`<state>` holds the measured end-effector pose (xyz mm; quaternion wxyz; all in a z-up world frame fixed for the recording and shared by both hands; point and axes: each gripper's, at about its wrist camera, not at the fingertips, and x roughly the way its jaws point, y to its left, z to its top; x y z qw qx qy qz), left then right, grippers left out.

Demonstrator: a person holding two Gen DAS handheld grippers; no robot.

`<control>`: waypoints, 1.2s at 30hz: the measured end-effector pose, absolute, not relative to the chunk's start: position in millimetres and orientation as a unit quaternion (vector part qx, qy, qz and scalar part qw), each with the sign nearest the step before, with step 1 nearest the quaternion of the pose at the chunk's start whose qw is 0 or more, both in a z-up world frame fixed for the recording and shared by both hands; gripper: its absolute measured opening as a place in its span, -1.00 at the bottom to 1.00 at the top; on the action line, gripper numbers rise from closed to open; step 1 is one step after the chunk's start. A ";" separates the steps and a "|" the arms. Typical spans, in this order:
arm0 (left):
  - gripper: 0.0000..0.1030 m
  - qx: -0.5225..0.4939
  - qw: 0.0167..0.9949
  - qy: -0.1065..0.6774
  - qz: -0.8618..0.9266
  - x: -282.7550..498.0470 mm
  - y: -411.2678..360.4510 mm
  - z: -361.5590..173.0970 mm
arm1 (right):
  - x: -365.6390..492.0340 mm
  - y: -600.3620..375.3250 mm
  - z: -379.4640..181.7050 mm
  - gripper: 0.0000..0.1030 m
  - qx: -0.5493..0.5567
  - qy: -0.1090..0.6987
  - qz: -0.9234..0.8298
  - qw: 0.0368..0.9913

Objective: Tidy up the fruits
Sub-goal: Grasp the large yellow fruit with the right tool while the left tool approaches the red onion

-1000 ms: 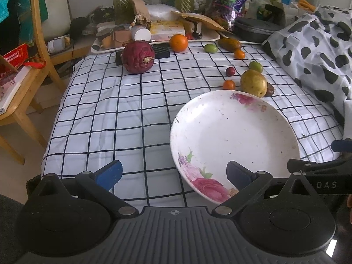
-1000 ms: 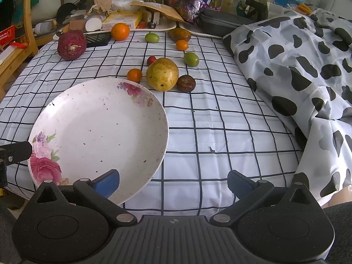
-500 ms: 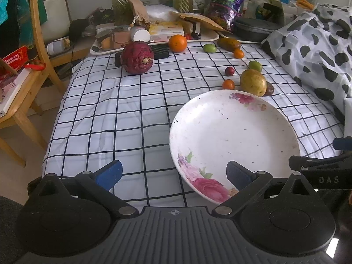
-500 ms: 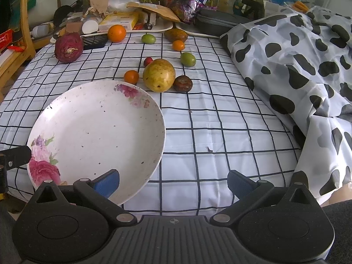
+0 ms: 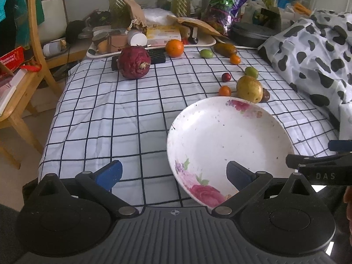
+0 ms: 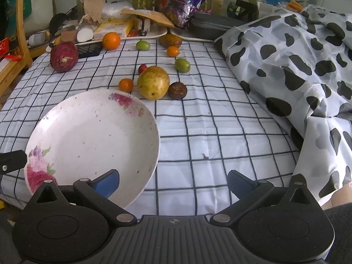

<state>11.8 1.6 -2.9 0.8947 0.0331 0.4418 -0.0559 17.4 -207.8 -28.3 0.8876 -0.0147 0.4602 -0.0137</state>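
Observation:
A white floral plate (image 5: 228, 138) (image 6: 92, 136) lies empty on the checked cloth near the front edge. Behind it sit a yellow mango (image 5: 249, 86) (image 6: 153, 82), a small orange fruit (image 5: 224, 90) (image 6: 125, 85), a brown fruit (image 6: 177, 90), a red berry (image 5: 226, 77), green fruits (image 6: 182, 65) (image 6: 143, 45), an orange (image 5: 174, 48) (image 6: 111, 41) and a large dark red fruit (image 5: 134, 62) (image 6: 64, 56). My left gripper (image 5: 173, 173) is open and empty, at the plate's near left rim. My right gripper (image 6: 173, 183) is open and empty, at the plate's near right rim.
A cow-print cloth (image 6: 297, 66) is heaped on the right. A cluttered white tray (image 5: 151, 41) and bags stand at the back. A wooden chair (image 5: 24, 72) stands to the left, off the table's edge.
Both grippers have drawn back slightly, so the fruits look a little farther away. Nothing on the table has moved.

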 end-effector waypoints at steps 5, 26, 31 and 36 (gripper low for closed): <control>0.99 0.037 0.902 0.427 -0.058 23.3 6.1 -1.0 | 31.5 -214.3 -29.3 1.00 -0.011 0.438 -0.014 0.899; 0.99 0.008 0.917 0.397 -0.039 106.2 45.2 2.5 | 106.1 -216.9 -23.1 1.00 -0.007 0.383 0.090 0.919; 0.99 0.001 0.915 0.400 -0.046 127.8 51.4 0.9 | 125.6 -215.8 -27.6 0.99 -0.016 0.396 0.099 0.913; 0.99 -0.004 0.914 0.404 -0.049 149.1 54.4 -1.2 | 150.1 -222.4 -33.0 0.85 0.004 0.410 0.110 0.905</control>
